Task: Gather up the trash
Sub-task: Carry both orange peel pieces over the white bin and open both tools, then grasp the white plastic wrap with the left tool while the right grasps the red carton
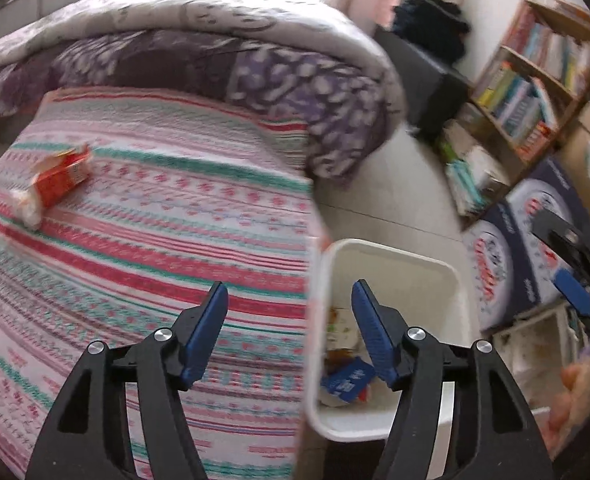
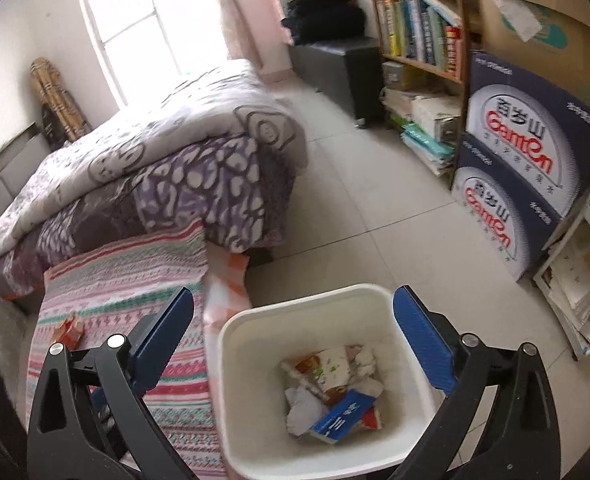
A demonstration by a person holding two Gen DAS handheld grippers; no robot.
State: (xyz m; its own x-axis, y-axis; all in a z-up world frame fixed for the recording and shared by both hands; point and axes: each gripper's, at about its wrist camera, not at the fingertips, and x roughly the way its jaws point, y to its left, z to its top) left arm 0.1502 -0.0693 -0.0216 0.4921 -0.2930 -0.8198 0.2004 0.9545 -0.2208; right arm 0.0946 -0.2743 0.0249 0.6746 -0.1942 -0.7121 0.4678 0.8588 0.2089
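Trash fills the white bin (image 2: 327,460) directly below the empty, wide-spread right gripper (image 2: 293,344); the left gripper (image 1: 291,332), half-spread and empty, faces the bedspread, where a red carton (image 1: 61,178) lies well ahead, likely next.

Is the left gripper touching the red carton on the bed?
Apart. The left wrist view shows the left gripper open and empty, with a wide stretch of striped bedspread between its fingertips and the red carton.

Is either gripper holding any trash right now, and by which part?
Nothing is held. The left gripper and right gripper both stand open and empty; the red carton lies on the bed.
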